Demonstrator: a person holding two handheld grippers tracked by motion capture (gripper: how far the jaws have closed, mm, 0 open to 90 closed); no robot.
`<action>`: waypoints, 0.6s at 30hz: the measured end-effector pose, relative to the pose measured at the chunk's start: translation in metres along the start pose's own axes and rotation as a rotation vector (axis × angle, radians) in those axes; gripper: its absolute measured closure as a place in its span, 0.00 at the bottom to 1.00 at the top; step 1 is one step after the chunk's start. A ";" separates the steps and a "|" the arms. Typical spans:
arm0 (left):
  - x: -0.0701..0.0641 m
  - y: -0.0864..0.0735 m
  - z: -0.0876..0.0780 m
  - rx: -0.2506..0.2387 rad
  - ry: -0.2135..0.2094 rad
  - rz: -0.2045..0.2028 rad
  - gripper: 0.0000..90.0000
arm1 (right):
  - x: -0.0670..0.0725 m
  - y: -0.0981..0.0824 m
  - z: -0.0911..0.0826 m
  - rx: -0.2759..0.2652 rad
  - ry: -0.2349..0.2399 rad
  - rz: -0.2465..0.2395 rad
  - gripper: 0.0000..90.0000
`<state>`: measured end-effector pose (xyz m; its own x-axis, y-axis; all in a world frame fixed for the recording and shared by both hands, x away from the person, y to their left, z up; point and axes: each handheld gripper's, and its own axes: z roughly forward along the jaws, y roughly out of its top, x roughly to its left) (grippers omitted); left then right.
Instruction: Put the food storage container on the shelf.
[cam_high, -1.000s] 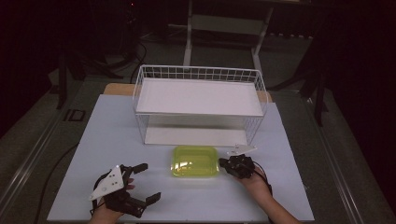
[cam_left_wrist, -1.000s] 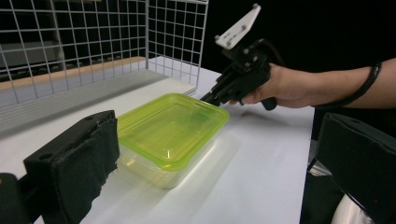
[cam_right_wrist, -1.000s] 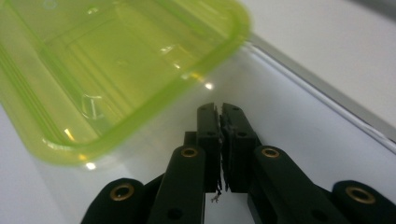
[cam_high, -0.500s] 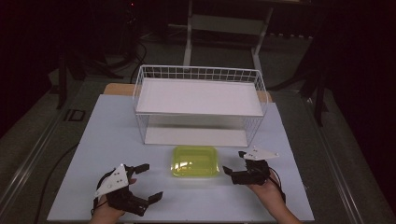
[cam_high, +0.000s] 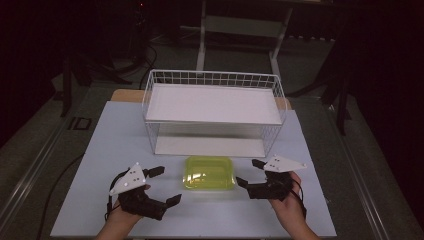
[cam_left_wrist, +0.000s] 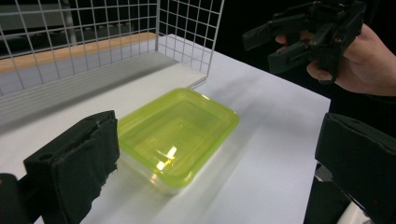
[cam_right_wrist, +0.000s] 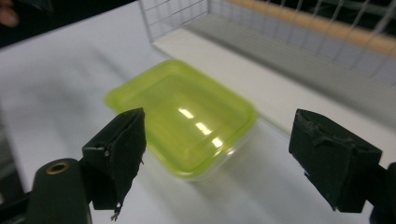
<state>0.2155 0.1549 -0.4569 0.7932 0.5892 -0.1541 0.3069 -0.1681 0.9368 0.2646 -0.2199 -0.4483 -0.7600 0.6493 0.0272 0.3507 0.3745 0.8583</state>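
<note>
With my left gripper (cam_high: 165, 189) and right gripper (cam_high: 251, 173) both spread and empty, the right having just opened, the box (cam_high: 210, 173) sits on the counter (cam_high: 100, 150) before the rack (cam_high: 212, 105); next, I judge, comes a two-sided grasp.

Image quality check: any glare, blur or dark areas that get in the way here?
High view: the surroundings are dark, the table evenly lit. Left gripper view: glare spots on the yellow-green lid, near jaws soft. Right gripper view: bright streaks on the lid and slight blur; wire basket out of focus.
</note>
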 end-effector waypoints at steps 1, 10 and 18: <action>0.000 0.000 0.000 0.000 0.000 0.000 0.00 | 0.000 0.000 0.000 0.000 0.000 0.000 0.21; 0.016 0.014 0.028 0.031 -0.011 -0.084 0.01 | -0.006 0.010 0.016 0.057 0.003 0.101 0.14; 0.028 0.010 0.049 0.061 0.035 -0.154 0.01 | -0.011 0.011 0.033 0.084 -0.019 0.203 0.13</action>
<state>0.2662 0.1310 -0.4668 0.7158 0.6385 -0.2829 0.4559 -0.1204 0.8818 0.2953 -0.2008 -0.4558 -0.6594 0.7287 0.1848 0.5401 0.2883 0.7907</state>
